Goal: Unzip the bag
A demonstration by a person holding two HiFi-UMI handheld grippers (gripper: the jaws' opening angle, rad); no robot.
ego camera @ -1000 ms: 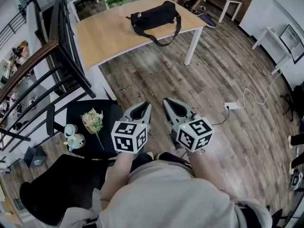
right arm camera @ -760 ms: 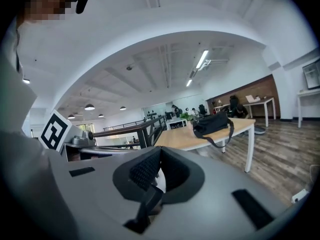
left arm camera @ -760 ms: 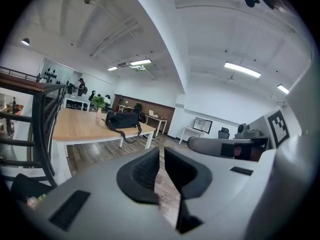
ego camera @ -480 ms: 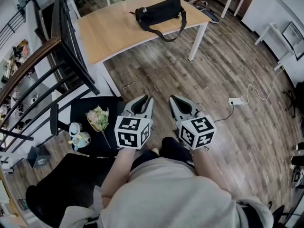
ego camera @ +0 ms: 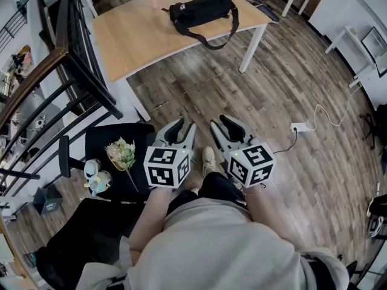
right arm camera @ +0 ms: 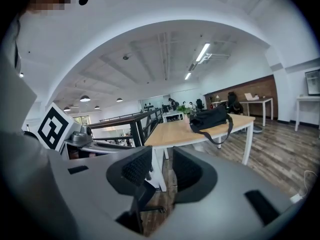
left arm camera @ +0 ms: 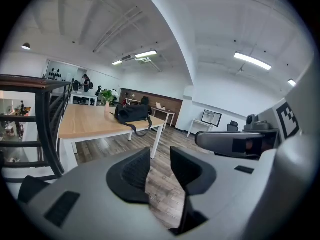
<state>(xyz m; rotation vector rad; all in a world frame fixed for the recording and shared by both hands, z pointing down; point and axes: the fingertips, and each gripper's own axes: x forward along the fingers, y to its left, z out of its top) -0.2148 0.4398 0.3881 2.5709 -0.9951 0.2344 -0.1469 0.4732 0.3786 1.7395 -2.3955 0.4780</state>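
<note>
Left hand-held gripper (ego camera: 185, 125) and right hand-held gripper (ego camera: 219, 122): jaws have just been opening and now stand spread, nothing between them; bag (ego camera: 202, 8) lies on the worktop (ego camera: 139, 38), well apart from both; I judge unzipping not yet begun.

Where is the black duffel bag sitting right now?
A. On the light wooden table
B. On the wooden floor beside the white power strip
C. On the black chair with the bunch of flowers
A: the head view shows the black duffel bag lying on the light wooden table near its far edge, well away from the floor and the chair.
</note>
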